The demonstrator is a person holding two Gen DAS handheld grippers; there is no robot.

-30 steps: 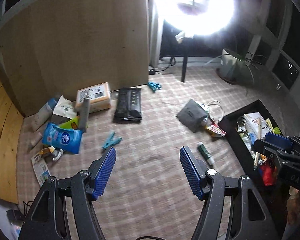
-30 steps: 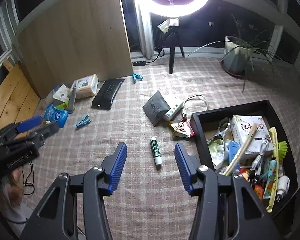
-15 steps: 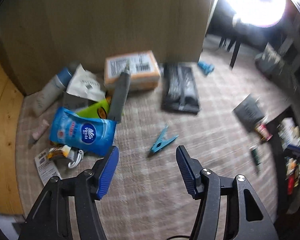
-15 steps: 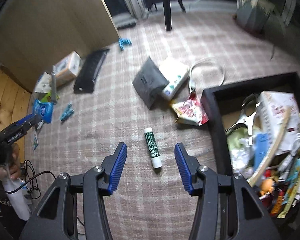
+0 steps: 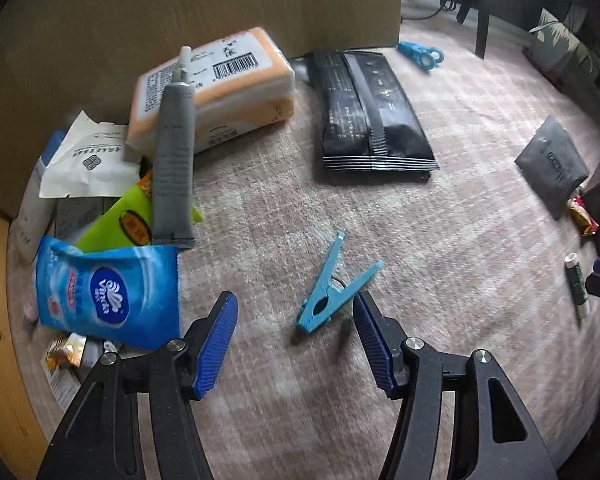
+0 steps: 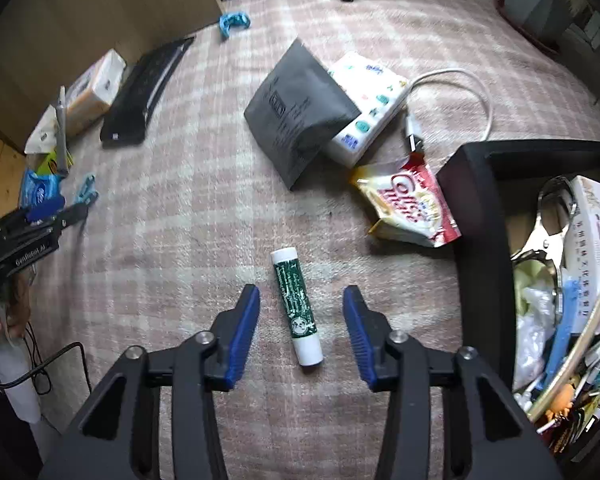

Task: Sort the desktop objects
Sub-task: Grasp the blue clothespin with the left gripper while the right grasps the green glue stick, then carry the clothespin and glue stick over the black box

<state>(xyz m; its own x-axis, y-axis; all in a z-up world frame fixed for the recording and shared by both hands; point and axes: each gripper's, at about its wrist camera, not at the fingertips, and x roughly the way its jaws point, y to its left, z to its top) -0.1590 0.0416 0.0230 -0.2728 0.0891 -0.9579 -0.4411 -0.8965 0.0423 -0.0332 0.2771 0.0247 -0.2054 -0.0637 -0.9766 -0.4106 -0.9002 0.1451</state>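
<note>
A blue clothespin (image 5: 332,292) lies on the checked cloth between the fingers of my left gripper (image 5: 294,308), nearer the right finger. That gripper is open and hangs just above the cloth, pointing steeply down. In the right wrist view a green and white stick tube (image 6: 298,308) lies lengthwise between the fingers of my right gripper (image 6: 301,296). Its jaws are closing, and the pads stand clear of the tube on both sides. The left gripper (image 6: 48,212) also shows at the far left of that view.
A black bin (image 6: 480,184) full of several items stands at the right. Near it lie a snack packet (image 6: 408,204), a grey pouch (image 6: 296,112) and a white box with a cable (image 6: 364,108). Left cluster: blue tissue pack (image 5: 104,292), grey tube (image 5: 172,160), orange pack (image 5: 220,88), black packet (image 5: 372,112).
Both grippers have dropped close to the cloth and tipped downward. The left one swung over the clothespin. The right one came down around the stick tube and its fingers narrowed.
</note>
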